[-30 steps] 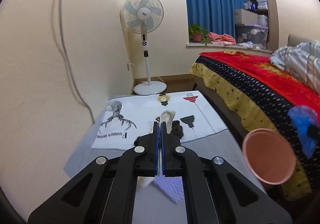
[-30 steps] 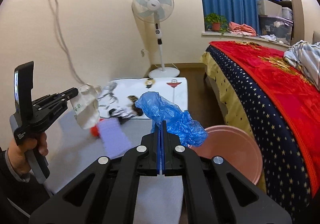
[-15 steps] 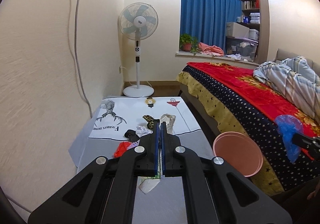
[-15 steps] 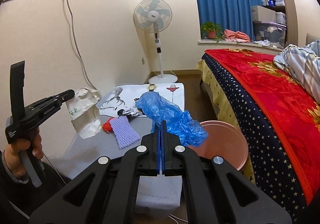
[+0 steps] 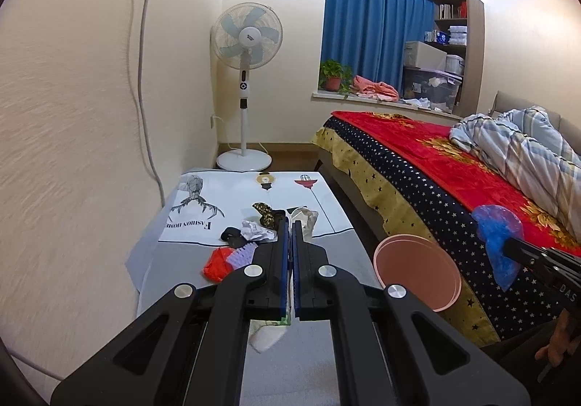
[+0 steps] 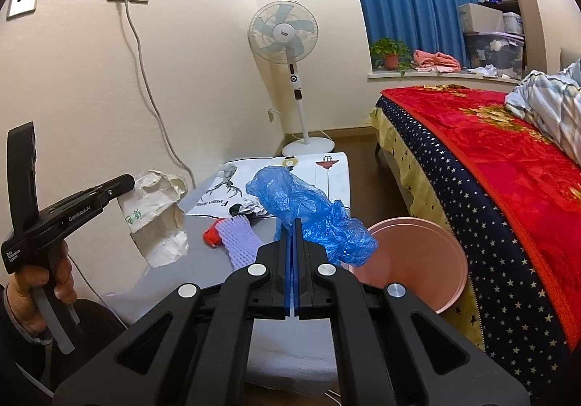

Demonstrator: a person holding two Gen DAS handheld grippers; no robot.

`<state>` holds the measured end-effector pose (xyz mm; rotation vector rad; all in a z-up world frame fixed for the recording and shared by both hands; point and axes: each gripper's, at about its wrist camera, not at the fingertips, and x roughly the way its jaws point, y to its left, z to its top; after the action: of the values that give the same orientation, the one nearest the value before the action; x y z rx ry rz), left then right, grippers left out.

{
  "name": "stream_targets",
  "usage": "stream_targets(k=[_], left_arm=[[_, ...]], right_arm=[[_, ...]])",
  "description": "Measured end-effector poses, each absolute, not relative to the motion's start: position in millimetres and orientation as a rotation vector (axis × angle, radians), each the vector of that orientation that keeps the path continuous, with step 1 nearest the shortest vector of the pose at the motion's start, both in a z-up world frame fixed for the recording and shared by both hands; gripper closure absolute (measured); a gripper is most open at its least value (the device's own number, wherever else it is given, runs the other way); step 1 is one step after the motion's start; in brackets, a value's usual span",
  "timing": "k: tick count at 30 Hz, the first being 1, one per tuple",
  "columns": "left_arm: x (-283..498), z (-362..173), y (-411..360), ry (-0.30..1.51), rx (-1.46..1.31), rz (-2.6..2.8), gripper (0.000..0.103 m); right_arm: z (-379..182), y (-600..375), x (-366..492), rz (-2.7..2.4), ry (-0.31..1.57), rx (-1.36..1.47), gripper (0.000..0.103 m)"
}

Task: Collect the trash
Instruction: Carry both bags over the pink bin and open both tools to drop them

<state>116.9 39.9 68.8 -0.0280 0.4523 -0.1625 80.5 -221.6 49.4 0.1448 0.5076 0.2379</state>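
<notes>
Left wrist: left gripper point(image 5: 291, 224) jaws are clamping crumpled paper bag point(image 5: 305, 221).
Right wrist: right gripper point(image 6: 291, 224) jaws are pinching blue plastic bag point(image 6: 308, 210).

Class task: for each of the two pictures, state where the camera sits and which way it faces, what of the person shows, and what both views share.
Left wrist: on the left gripper, facing along the table toward the fan; a hand shows.
Right wrist: on the right gripper, same direction; a hand shows.
Shared: pink bin, blue plastic bag, crumpled paper bag.
</notes>
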Motion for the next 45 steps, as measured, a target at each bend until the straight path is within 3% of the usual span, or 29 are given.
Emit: stream_targets(k=[13,24,36,45], left_arm=[[125.4,75.8,28.0,0.46,-0.017,-0.205,0.101],[165.2,71.5,-71.5,0.477,0.039,-0.381,0.101],[238.9,9.4,-188.9,0.569,0.036,-0.493,0.101],[280.5,-37.8,-219.5,0.658,0.033,-0.491,0.101]], right_arm=[[43.3,-236.7,84.7,0.223,0.511,0.164,0.102],[38.7,-298.7,122.1,0.084,0.533,0.145,0.102],[-5.6,-372.9,188.8,-0.092,0.606,0.18,0.102],[-44.3,-393.4,228.2,-0.119,0.709,0.191,0.102]])
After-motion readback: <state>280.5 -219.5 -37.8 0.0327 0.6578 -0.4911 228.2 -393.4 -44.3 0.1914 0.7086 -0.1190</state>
